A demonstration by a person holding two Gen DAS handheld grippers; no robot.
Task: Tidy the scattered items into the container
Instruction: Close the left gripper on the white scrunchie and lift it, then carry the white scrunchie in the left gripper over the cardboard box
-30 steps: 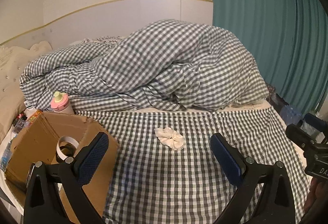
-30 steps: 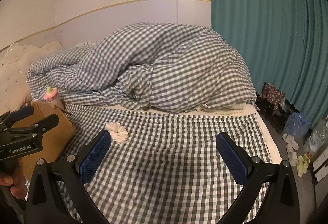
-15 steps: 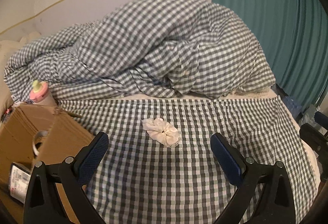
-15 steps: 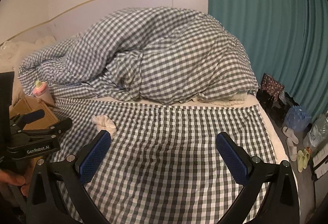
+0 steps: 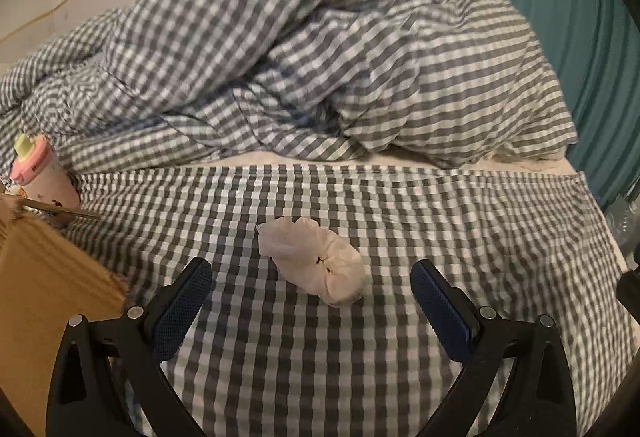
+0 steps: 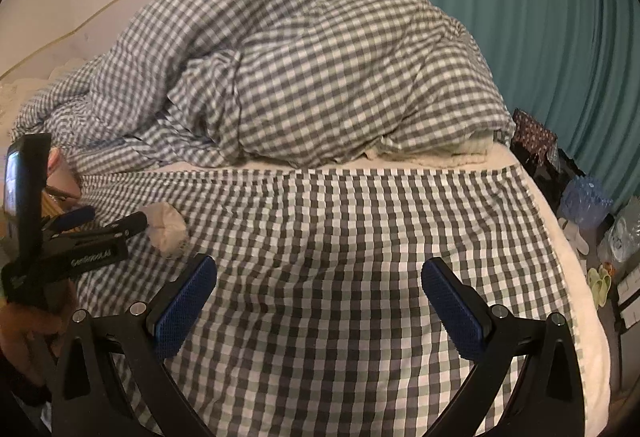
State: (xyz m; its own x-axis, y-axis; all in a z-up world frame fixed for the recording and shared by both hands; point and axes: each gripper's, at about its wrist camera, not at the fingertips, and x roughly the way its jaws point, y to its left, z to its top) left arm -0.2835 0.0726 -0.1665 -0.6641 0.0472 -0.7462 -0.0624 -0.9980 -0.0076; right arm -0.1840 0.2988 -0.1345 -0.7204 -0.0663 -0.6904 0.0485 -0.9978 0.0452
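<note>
A cream fabric scrunchie (image 5: 314, 263) lies on the checked bed sheet, just ahead of my left gripper (image 5: 311, 279), which is open with the scrunchie between the lines of its two fingers and not touched. The right wrist view shows the same scrunchie (image 6: 168, 231) beyond the left gripper (image 6: 100, 223). The cardboard box (image 5: 44, 277) stands at the left edge, its inside hidden. My right gripper (image 6: 319, 279) hangs open over bare sheet, with nothing between its fingers.
A heaped checked duvet (image 5: 320, 57) fills the back of the bed. A pink-capped bottle (image 5: 38, 173) stands behind the box. A teal curtain (image 6: 540, 37) hangs at right; slippers and bags (image 6: 580, 205) lie on the floor past the bed's right edge.
My left gripper has moved forward and down toward the scrunchie, which now sits between its fingers; the box has slid out to the left edge. The right gripper has come a little closer to the bed.
</note>
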